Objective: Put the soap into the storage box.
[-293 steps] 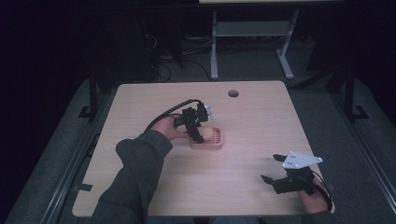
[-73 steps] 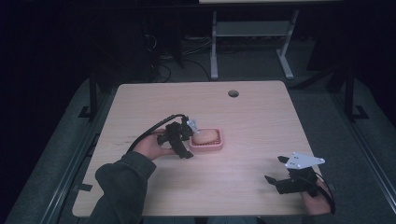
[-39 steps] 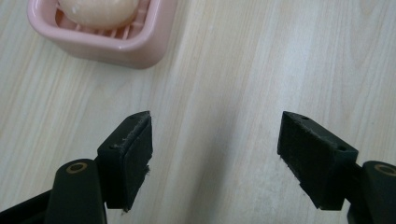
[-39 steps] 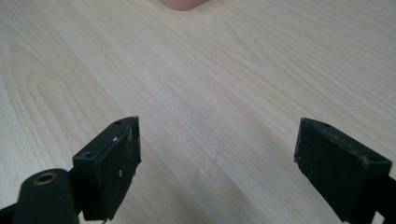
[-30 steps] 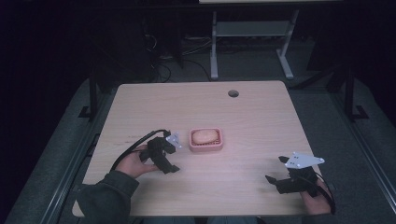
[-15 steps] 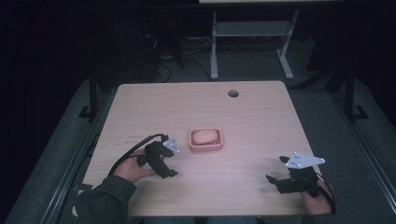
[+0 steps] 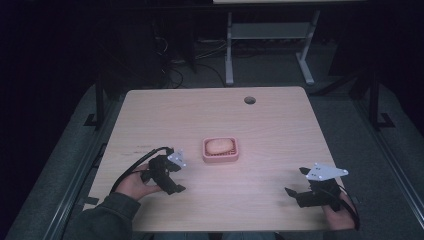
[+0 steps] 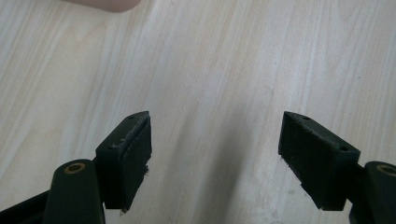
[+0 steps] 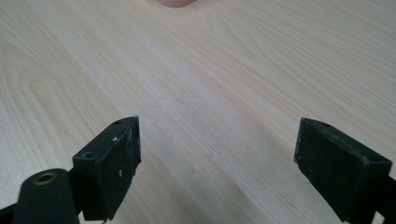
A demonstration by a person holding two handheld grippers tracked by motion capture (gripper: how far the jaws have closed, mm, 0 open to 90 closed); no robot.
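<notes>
Pink soap dish (image 7: 220, 150) with a pale tan bar of soap (image 7: 220, 145) lying in it sits near the table's middle, upright, nothing touching it. Left gripper (image 7: 172, 176) rests low on the wood just left of the dish and a bit nearer the person, jaws spread wide, nothing between them; left gripper view has bare wood between the pads and a pink edge of the dish (image 8: 105, 3) at the top. Right gripper (image 7: 296, 186) sits well apart at the near right corner, jaws also spread and empty; its own view catches a sliver of pink (image 9: 175, 3) far off. Judging by this, soap looks placed and the hands are parking; best to keep both grippers low, slow and clear of the dish so it doesn't get nudged. Table (image 7: 280, 130) is light wood grain, with a round cable hole (image 7: 249, 100) at the far edge. Room is dark, carpeted floor, a white desk frame (image 7: 267, 35) behind.
</notes>
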